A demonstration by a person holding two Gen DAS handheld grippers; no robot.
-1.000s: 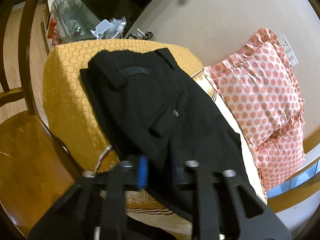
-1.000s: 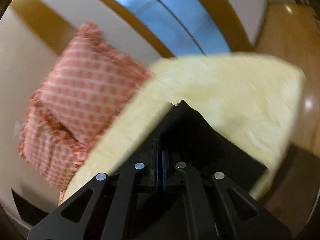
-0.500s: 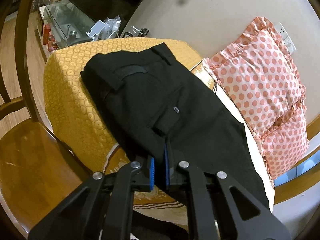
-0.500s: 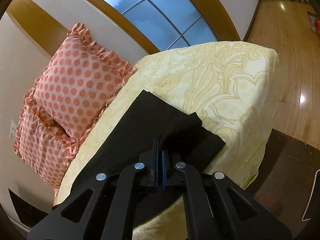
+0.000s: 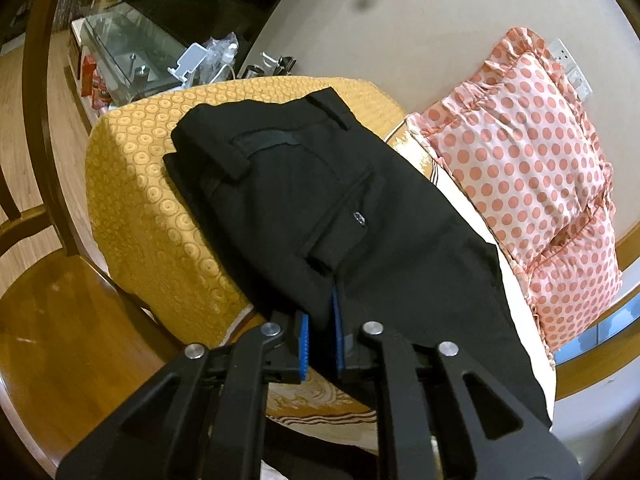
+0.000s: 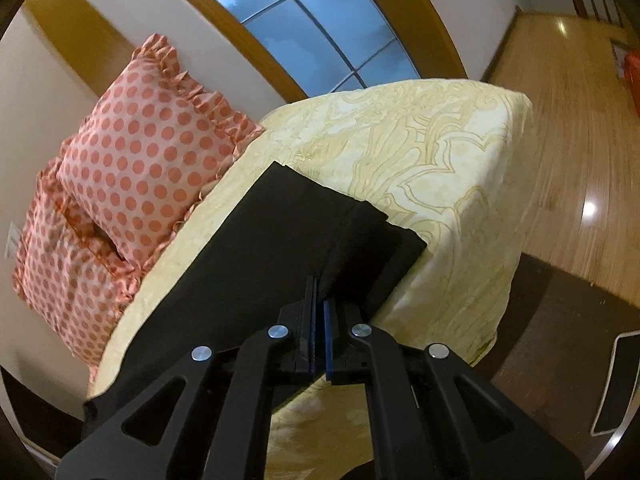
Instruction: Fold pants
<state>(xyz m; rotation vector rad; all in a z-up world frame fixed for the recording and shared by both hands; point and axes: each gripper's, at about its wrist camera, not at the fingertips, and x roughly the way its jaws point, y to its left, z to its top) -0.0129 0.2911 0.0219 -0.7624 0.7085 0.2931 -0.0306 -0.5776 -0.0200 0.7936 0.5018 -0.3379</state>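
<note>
The black pants [image 5: 320,208] are being laid out lengthwise along a cushioned seat, the waistband end resting on the orange patterned cover [image 5: 140,184] and the leg ends lying on the pale yellow cover [image 6: 420,152] near the seat's far corner. A fold of the near edge, just below the back pocket, is being held between the blue pads of the left gripper [image 5: 319,332], whose jaws are opening slightly at this moment while cloth is still caught between them. The right gripper [image 6: 319,312] is being kept pinched narrowly on the near edge of the legs, close to the hems, where the cloth is being lifted into a small ridge. The step in hand is judged to be the settling of the garment flat before a fold is made. For this to be done well, both edges should be lowered together and let go only once the fabric is lying smooth, so that the legs are not being dragged off the seat's front edge. The polka-dot cushions [image 6: 132,168] are lying just beside the pants and should be left undisturbed.
</note>
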